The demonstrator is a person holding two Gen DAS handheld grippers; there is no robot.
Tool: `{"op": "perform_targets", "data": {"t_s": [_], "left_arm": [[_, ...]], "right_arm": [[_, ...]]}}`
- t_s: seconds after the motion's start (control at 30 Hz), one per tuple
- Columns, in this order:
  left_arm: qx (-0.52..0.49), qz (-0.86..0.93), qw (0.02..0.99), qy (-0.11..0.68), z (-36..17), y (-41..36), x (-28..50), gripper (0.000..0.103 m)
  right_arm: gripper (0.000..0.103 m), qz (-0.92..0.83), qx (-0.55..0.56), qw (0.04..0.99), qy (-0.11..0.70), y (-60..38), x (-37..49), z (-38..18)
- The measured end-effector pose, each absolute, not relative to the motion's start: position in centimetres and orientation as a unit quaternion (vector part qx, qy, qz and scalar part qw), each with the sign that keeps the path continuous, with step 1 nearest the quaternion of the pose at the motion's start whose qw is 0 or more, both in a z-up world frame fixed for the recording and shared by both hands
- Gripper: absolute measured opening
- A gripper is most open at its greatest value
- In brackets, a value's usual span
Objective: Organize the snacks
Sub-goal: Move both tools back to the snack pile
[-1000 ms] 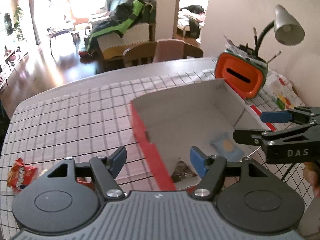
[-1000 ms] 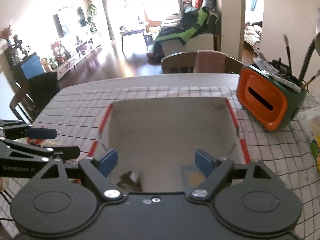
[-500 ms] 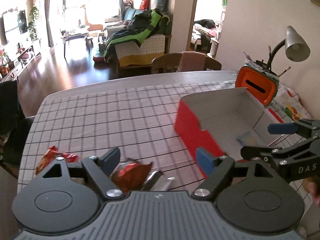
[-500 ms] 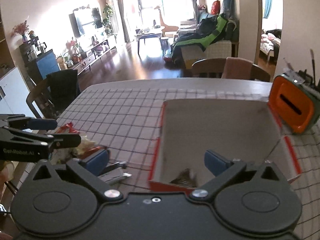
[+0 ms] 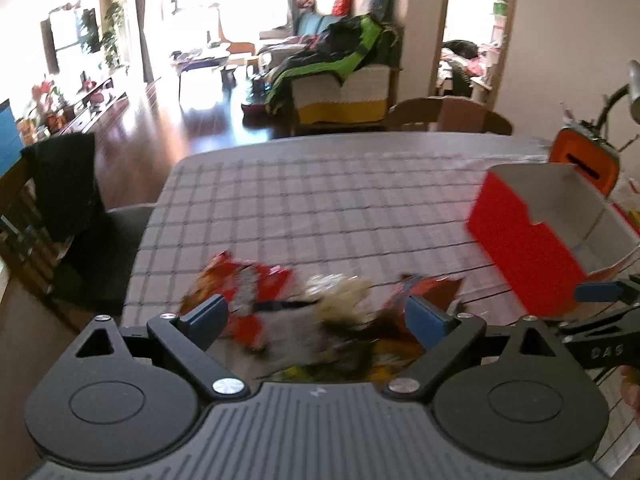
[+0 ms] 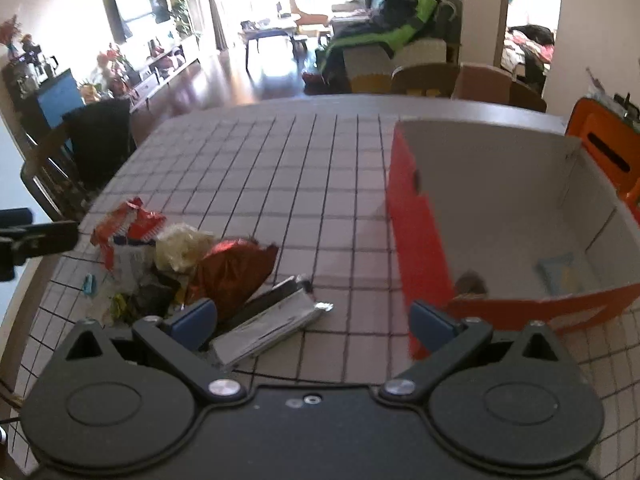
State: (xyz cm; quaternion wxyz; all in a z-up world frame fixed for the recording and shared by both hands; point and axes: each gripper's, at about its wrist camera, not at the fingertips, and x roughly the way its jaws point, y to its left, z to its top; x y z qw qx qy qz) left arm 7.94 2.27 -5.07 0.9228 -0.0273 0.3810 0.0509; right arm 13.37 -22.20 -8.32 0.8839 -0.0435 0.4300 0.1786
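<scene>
A loose heap of snack packets lies on the checked tablecloth. It holds a red-and-white packet [image 6: 128,224], a pale crinkled bag [image 6: 180,246], a dark red foil bag [image 6: 232,268] and a silver bar [image 6: 272,328]. The left wrist view shows the same heap blurred [image 5: 340,292]. My left gripper [image 5: 316,314] hangs over it; its jaws are opening and no pad presses on anything. My right gripper [image 6: 314,316] stands wide open above the silver bar, gripping nothing. To the right stands the red cardboard box [image 6: 416,240], holding a blue packet [image 6: 560,272] and a small dark packet [image 6: 472,282].
An orange and green pen holder [image 6: 604,148] stands behind the box, with a desk lamp [image 5: 634,92] above it. A chair draped in black [image 5: 68,192] sits at the table's left edge. A wooden chair [image 6: 424,78] stands at the far side.
Both grippers swung left, away from above the box and over to the snack heap. Both pairs of jaws spread wider. Nothing was picked up.
</scene>
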Motion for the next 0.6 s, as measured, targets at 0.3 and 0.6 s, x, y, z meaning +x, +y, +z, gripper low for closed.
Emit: {"op": "perform_targets", "data": {"t_s": [0.3,0.6], "left_arm": [[-0.066,0.078,0.899,0.426,-8.2,8.5,7.7,0.096],[-0.125,0.133,0.864,0.470,-12.0,12.7,8.6,0.096]], "right_arm": [[0.103,0.153,-0.035,0.885,0.439,-17.1,13.6,-9.9],[0.103,0.121,-0.032,0.879,0.460,-13.8,16.3,-12.3]]}}
